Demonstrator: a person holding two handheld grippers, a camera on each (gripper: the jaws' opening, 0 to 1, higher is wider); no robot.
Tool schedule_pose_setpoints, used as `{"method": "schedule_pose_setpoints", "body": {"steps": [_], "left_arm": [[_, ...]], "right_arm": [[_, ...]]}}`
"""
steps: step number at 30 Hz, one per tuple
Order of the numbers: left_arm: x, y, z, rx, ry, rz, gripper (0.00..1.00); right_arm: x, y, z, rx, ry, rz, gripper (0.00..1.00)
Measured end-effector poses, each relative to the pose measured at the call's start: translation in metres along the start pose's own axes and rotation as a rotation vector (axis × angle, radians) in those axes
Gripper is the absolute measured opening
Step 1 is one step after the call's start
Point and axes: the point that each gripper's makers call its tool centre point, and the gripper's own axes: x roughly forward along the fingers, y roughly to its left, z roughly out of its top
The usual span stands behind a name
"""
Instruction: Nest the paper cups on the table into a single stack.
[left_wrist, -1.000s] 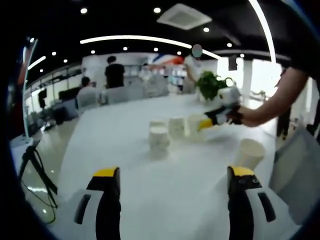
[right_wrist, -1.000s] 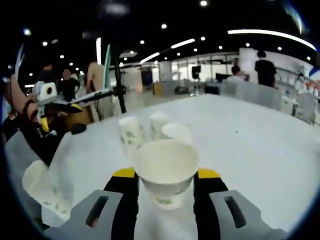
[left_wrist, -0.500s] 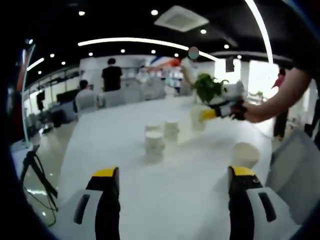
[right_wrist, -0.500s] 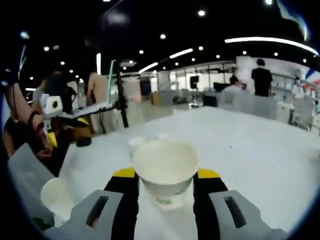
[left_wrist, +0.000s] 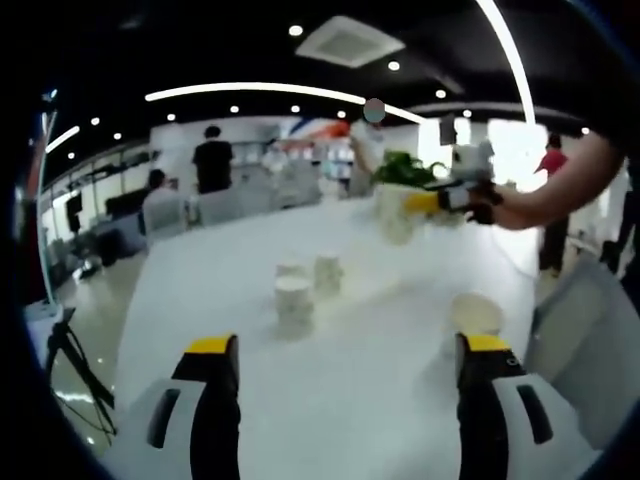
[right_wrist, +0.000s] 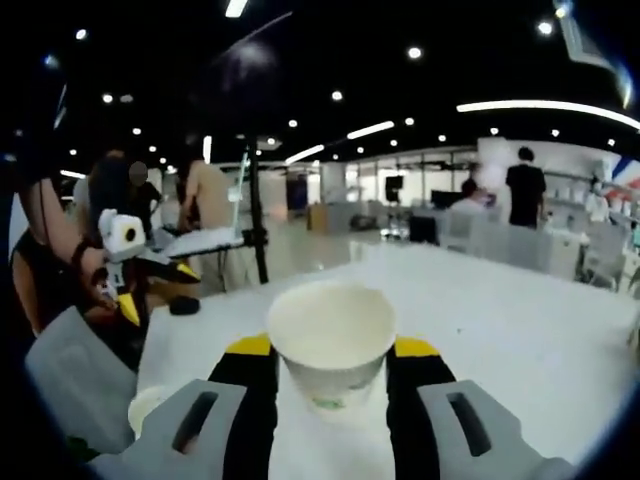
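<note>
Over the white table (left_wrist: 350, 400) my left gripper (left_wrist: 346, 345) stands open, nothing between its yellow-tipped jaws. Three paper cups (left_wrist: 293, 300) cluster in the table's middle, and another cup (left_wrist: 473, 315) sits near the right jaw. From the right, the right gripper (left_wrist: 440, 200) holds a cup (left_wrist: 397, 213) high above the table. In the right gripper view, my right gripper (right_wrist: 332, 348) is shut on that white paper cup (right_wrist: 332, 335), mouth up. The left gripper (right_wrist: 155, 290) shows at the left, open, with a cup (right_wrist: 150, 405) below it.
A grey chair back (left_wrist: 590, 340) stands at the table's right edge. A tripod (left_wrist: 70, 360) is on the floor at the left, and a green plant (left_wrist: 405, 170) sits on the far side. A dark pole (right_wrist: 258, 230) rises beyond the table. People are in the background.
The right gripper has lifted its cup higher above the table, and the cluster of cups has dropped out of its view. The left gripper stays open, drawn back slightly.
</note>
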Motion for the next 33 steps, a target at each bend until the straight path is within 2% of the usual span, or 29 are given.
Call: {"method": "schedule_pose_setpoints", "body": {"steps": [6, 8, 18, 22, 33], "left_arm": [[0.001, -0.006, 0.003, 0.013, -0.001, -0.014, 0.87], [0.001, -0.006, 0.003, 0.014, 0.001, -0.014, 0.87], [0.0, -0.011, 0.006, 0.026, -0.009, -0.016, 0.87], [0.001, -0.013, 0.006, 0.026, -0.011, -0.017, 0.87], [0.001, -0.017, 0.009, 0.042, -0.01, -0.021, 0.87]], "right_arm": [[-0.009, 0.012, 0.02, -0.039, -0.024, 0.014, 0.38], [-0.011, 0.016, 0.026, -0.023, -0.038, 0.021, 0.38], [-0.023, 0.036, 0.054, -0.054, -0.083, 0.047, 0.38], [-0.028, 0.047, 0.058, -0.058, -0.091, 0.061, 0.38], [-0.038, 0.077, 0.053, -0.042, -0.085, 0.114, 0.38]]}}
